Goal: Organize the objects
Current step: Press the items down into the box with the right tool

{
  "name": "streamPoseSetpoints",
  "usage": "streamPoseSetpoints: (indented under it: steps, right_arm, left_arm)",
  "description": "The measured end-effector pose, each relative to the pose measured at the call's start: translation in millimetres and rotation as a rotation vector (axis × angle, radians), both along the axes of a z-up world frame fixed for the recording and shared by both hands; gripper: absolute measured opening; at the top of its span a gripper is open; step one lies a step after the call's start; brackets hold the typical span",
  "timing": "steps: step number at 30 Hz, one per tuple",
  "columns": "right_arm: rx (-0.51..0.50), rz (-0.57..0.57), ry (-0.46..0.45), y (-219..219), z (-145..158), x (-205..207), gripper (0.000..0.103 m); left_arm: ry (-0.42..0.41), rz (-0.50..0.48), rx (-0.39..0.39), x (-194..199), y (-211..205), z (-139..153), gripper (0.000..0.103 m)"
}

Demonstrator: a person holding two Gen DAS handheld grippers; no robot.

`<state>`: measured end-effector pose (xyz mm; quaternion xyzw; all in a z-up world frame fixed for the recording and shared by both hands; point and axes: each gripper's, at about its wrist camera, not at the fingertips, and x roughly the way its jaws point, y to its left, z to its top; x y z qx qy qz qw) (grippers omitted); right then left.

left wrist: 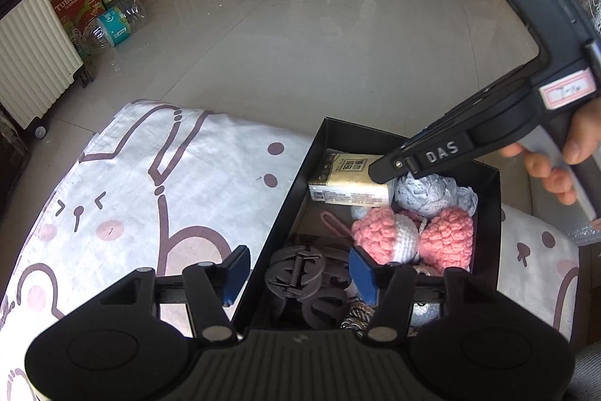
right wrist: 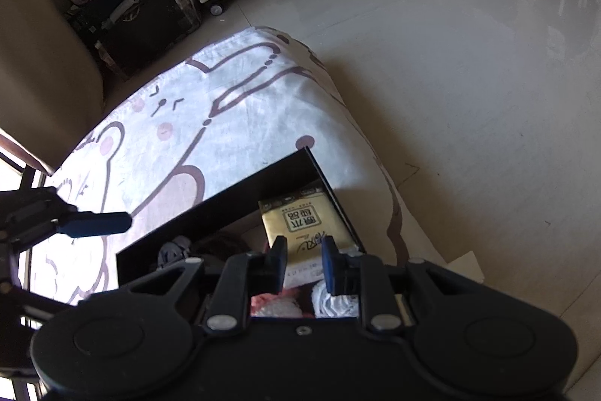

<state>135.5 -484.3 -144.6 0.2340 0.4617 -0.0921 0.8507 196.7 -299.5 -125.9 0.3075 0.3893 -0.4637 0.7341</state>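
The black box (left wrist: 488,183) sat on the bunny-print cloth (left wrist: 150,175), holding a tissue pack (right wrist: 300,224) at its far end. The right gripper (right wrist: 303,264) hovered just above it — jaws slightly apart, empty. The left gripper (left wrist: 296,275) straddled the box's near wall — parted, gripping nothing.

Left tool (left wrist: 296,269): matte black body, ribbed centre plate, two round side housings, silver pivot pins – blue pads on its fingers (left wrist: 362,275).
Right tool (right wrist: 303,264): same black build, blue pad at 1 o'clock.
Right tool markings: white "DAS" lettering, green light, pink-edged label – grey trigger.
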Motion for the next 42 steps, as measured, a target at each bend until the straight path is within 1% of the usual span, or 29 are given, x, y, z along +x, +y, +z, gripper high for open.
streamPoseSetpoints:
  steps: [5,8,12,17,18,19,20,25,27,34,39,40,42]
  right_arm:
    - [-0.002,-0.018,0.028,1,-10,6,0.021]
    - [-0.021,-0.007,0.057,4,-15,10,0.02]
    - [-0.038,0.002,0.063,7,-19,13,0.021]
    - [-0.079,0.034,0.086,14,-21,18,0.02]
    - [-0.105,0.053,0.1,19,-24,20,0.018]
    - [-0.138,0.072,0.103,24,-24,22,0.019]
    - [-0.15,0.078,0.106,27,-24,23,0.02]
    - [-0.095,0.047,0.099,21,-18,20,0.021]
    - [-0.089,0.044,0.094,21,-14,16,0.021]
    - [-0.07,0.033,0.039,21,18,-3,0.022]
    - [-0.106,0.041,0.037,26,37,-18,0.026]
    - [-0.114,0.042,0.037,27,39,-22,0.027]
    - [-0.136,0.04,0.034,31,46,-32,0.031]
  left_arm:
    - [0.017,0.031,-0.006,0,4,-3,0.059]
    - [0.023,0.046,-0.002,0,5,-6,0.059]
    - [0.033,0.067,-0.015,-1,7,-5,0.059]
    - [0.034,0.098,-0.018,-1,7,1,0.059]
    - [0.032,0.102,-0.02,-2,7,2,0.059]
    - [0.033,0.107,-0.023,-2,8,4,0.059]
    - [0.034,0.112,-0.027,-2,9,5,0.059]
    - [0.038,0.141,-0.04,-4,11,13,0.059]
    - [0.037,0.16,-0.043,-4,13,15,0.059]
    - [0.049,0.258,-0.068,-7,19,26,0.059]
    - [0.043,0.353,-0.083,-16,28,35,0.059]
    - [0.039,0.376,-0.085,-18,31,37,0.06]
    - [0.044,0.412,-0.099,-23,36,42,0.065]
